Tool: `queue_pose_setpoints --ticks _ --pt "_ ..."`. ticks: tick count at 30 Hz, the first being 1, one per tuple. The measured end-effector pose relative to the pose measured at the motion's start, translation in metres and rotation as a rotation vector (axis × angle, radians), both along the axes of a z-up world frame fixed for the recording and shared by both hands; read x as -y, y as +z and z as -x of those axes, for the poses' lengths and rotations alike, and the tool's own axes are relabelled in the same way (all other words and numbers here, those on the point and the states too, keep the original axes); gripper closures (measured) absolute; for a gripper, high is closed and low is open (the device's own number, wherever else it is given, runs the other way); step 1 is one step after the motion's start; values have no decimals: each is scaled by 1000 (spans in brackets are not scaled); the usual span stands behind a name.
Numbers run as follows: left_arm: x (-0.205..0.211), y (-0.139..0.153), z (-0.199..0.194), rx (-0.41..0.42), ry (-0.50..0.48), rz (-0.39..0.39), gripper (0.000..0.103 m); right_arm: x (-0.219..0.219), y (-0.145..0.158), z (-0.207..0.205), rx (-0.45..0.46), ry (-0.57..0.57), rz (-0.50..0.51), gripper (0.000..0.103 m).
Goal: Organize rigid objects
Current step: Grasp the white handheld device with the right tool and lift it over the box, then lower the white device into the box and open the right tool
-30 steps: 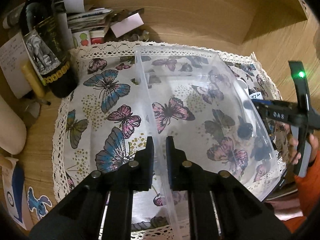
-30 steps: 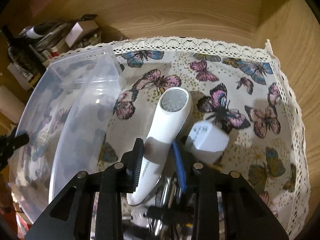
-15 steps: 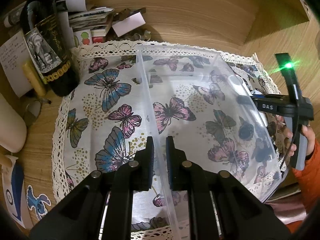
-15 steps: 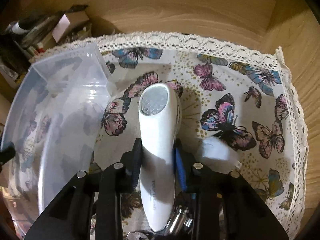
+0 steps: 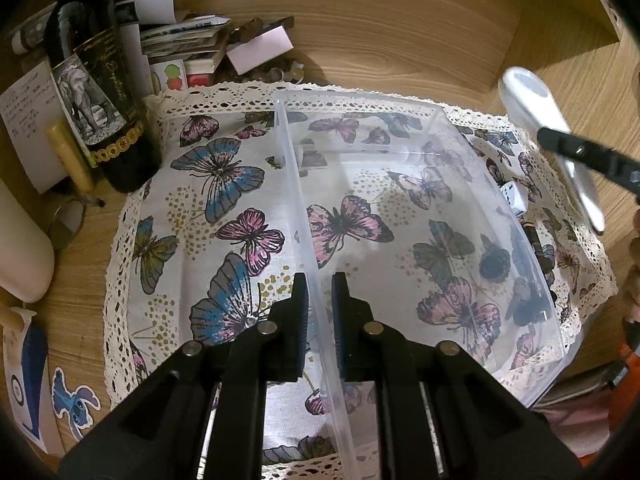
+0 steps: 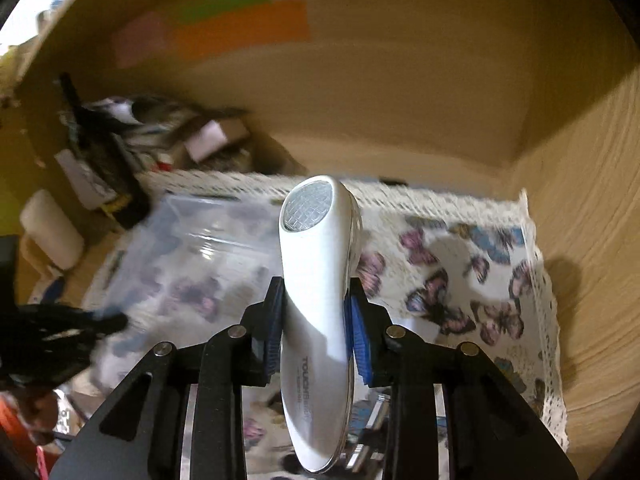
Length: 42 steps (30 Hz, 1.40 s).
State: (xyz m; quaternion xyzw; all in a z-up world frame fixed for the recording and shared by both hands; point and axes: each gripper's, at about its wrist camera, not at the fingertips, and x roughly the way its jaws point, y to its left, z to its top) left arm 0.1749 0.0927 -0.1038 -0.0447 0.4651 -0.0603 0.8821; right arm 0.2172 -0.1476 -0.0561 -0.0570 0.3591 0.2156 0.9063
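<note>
A clear plastic bin (image 5: 400,216) sits on the butterfly cloth (image 5: 224,184). My left gripper (image 5: 320,292) is shut on the bin's left wall, one pad on each side of the thin rim. A white handheld device (image 6: 316,280) with a round mesh head is clamped between the blue pads of my right gripper (image 6: 316,320), lifted clear of the cloth. In the left wrist view the same white device (image 5: 532,104) hangs at the upper right, above the bin's right side. The bin (image 6: 192,256) lies blurred to the left in the right wrist view.
A dark wine bottle (image 5: 100,92), stacked papers and small boxes (image 5: 192,44) crowd the back left corner. A white cube (image 5: 514,196) and small dark items (image 5: 536,244) lie on the cloth right of the bin. Wooden walls close in behind and to the right.
My right gripper has lifted the white device off the cloth and swung it up and toward the bin. The left gripper and the bin have stayed put.
</note>
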Motion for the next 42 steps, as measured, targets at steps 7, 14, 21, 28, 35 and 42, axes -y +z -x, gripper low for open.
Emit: queue_pose_setpoints --ticks 7,14,21,28,35,42 --pt "1 -3 1 0 2 -8 91 -40 -3 12 -7 108 -22 75" --pt "0 -3 1 5 6 1 91 -75 -31 10 -84 161 16 75" --pt "0 -4 1 9 5 4 91 -98 -54 1 -164 194 93 75" --pt "0 -4 2 13 4 7 91 -106 -64 -8 -214 208 146 75" --pt "0 -4 2 12 2 5 90 -108 -54 -5 -131 188 175 74" --pt "0 -4 1 12 2 6 90 -99 -30 7 -51 188 162 59"
